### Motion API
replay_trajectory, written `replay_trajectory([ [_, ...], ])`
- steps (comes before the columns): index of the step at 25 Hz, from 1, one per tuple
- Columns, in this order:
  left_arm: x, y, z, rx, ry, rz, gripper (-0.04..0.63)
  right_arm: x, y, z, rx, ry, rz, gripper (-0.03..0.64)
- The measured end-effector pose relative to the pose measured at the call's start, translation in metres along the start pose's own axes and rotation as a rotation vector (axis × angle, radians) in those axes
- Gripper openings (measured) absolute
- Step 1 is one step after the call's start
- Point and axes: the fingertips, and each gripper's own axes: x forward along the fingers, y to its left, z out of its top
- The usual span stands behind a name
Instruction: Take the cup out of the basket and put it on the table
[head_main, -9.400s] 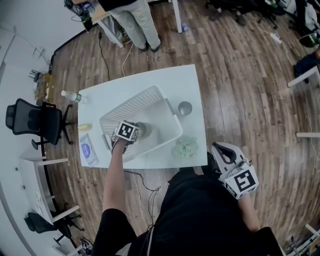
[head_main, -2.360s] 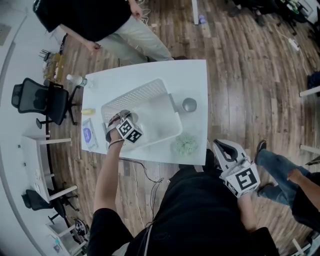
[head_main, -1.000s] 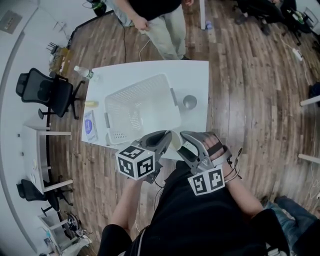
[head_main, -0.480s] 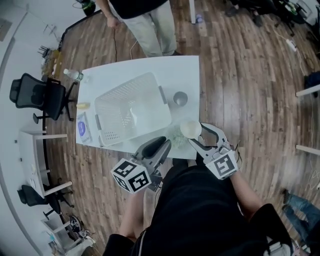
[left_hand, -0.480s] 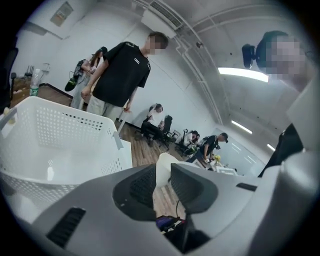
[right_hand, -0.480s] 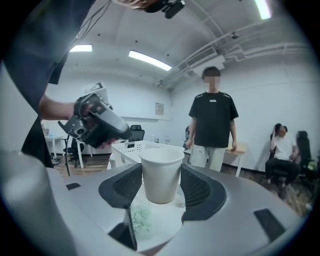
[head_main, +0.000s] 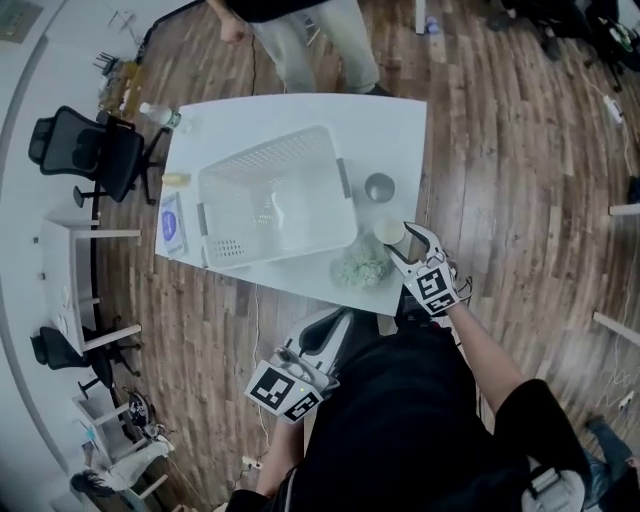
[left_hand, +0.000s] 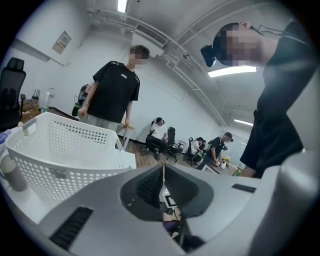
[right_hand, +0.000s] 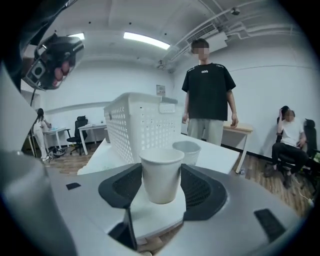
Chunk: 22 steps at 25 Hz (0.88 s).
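My right gripper (head_main: 395, 236) is shut on a white paper cup (head_main: 389, 231) and holds it upright at the table's (head_main: 300, 112) near right corner. In the right gripper view the cup (right_hand: 161, 175) stands between the dark pads (right_hand: 125, 186) of that gripper (right_hand: 161, 189); I cannot tell whether its base touches the tabletop (right_hand: 220, 155). The white perforated basket (head_main: 270, 140) sits mid-table. My left gripper (head_main: 335, 322) hangs off the table near my body. Its jaws have just been closing with nothing between them, and the left gripper (left_hand: 163, 186) shows shut and empty.
A grey cup (head_main: 379, 187) stands just beyond the held cup, right of the basket (right_hand: 140, 130). A green crumpled wad (head_main: 360, 265) lies near the front edge. A bottle (head_main: 155, 113) and a blue packet (head_main: 172, 222) are at the table's left. A person (head_main: 300, 40) stands at the far side.
The right gripper has come down with the cup to the table's near right corner. The left gripper, beside the cup a second ago, has drawn back off the table toward my body.
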Motion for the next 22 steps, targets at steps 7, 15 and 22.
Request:
replay_trajectory([
  [7, -0.021, 0.013, -0.006, -0.062, -0.054, 0.130, 0.011, 0.031, -0.004, -0.028, 0.014, 0.061, 0.019, 0.250],
  [15, -0.029, 0.026, -0.004, -0.091, -0.088, 0.172, 0.011, 0.025, 0.005, -0.046, -0.014, 0.169, 0.055, 0.290],
  [22, -0.018, 0.030, 0.002, -0.033, -0.117, 0.155, 0.011, -0.043, -0.003, 0.012, 0.048, 0.096, 0.058, 0.218],
])
